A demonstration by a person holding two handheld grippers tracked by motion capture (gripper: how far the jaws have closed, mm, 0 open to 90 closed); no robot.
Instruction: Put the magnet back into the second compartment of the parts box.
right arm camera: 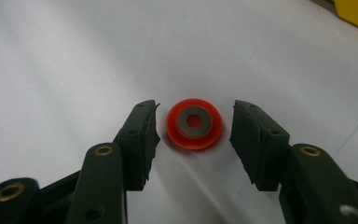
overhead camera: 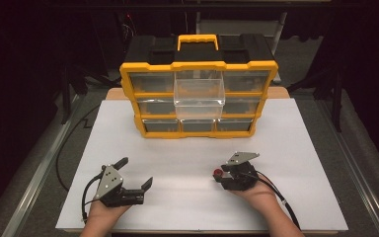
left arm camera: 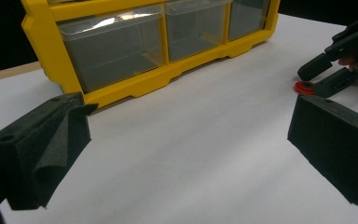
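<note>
White tabletop (overhead camera: pixel 187 158) all round: the right gripper (right arm camera: pixel 193 123) stands open astride a red ring (right arm camera: pixel 194 123), perhaps a washer. Pickup looks imminent; closing comes next. Left gripper (overhead camera: pixel 133 175) rests open, drawer cabinet (overhead camera: pixel 199 66) beyond.

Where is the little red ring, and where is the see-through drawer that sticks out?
red ring (right arm camera: pixel 194 123), right gripper view, on its grey middle part.
see-through drawer (overhead camera: pixel 199 102), high view, on its front wall.
</note>
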